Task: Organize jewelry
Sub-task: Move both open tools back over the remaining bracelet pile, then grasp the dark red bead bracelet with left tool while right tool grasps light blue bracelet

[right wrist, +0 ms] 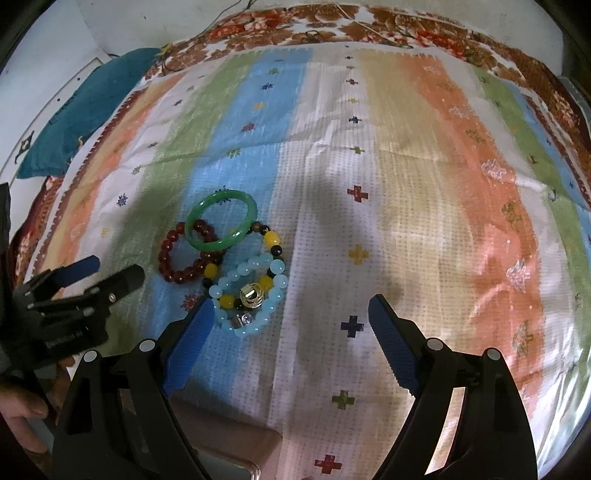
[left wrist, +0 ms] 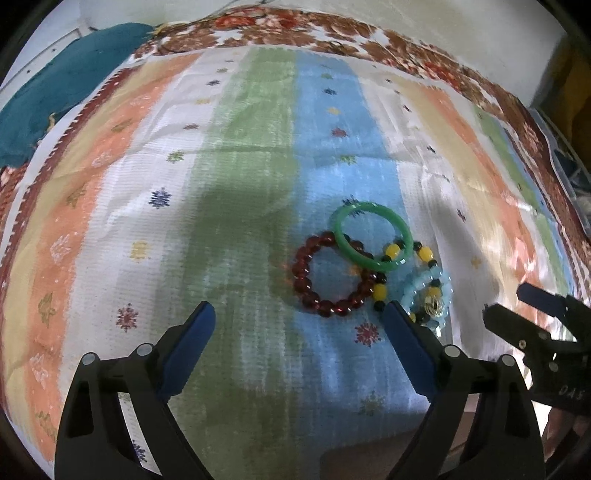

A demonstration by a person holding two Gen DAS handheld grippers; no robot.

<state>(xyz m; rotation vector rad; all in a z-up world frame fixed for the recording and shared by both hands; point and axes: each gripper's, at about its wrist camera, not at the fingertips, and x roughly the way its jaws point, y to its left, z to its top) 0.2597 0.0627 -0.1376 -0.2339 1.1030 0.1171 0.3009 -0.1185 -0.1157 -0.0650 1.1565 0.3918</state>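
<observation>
Covering the whole bed: a striped cloth (left wrist: 258, 177) in green, blue, white, cream and orange, with little flowers and crosses stitched on. Peeking out past its far edge: a brown flowery sheet (left wrist: 295, 29). Lying at the far left corner: a dark teal cloth (left wrist: 66, 85).

Hanging over the green and blue stripes: the left gripper (left wrist: 299, 317), black with blue pads, jaws spread wide, nothing between them, right pad just beside the pile. Hanging over the white stripe: the right gripper (right wrist: 291, 308), jaws spread wide too, nothing pinched, left pad close to the pale blue beads. Showing at the left edge of the right view: a hand (right wrist: 18, 410) on the other gripper's handle.

Sitting in one small pile on the blue stripe, near the white one: the jewelry. Lying farthest away: a green bangle (right wrist: 221, 221), resting partly on a dark red bead bracelet (right wrist: 184, 254). Touching both: a yellow and black bead bracelet (right wrist: 271, 243). Lying nearest: a pale blue bead bracelet (right wrist: 255, 299), on top of the yellow one. Resting inside the pale blue loop: a shiny gold charm (right wrist: 252, 295) and a small silver piece (right wrist: 242, 320).
</observation>
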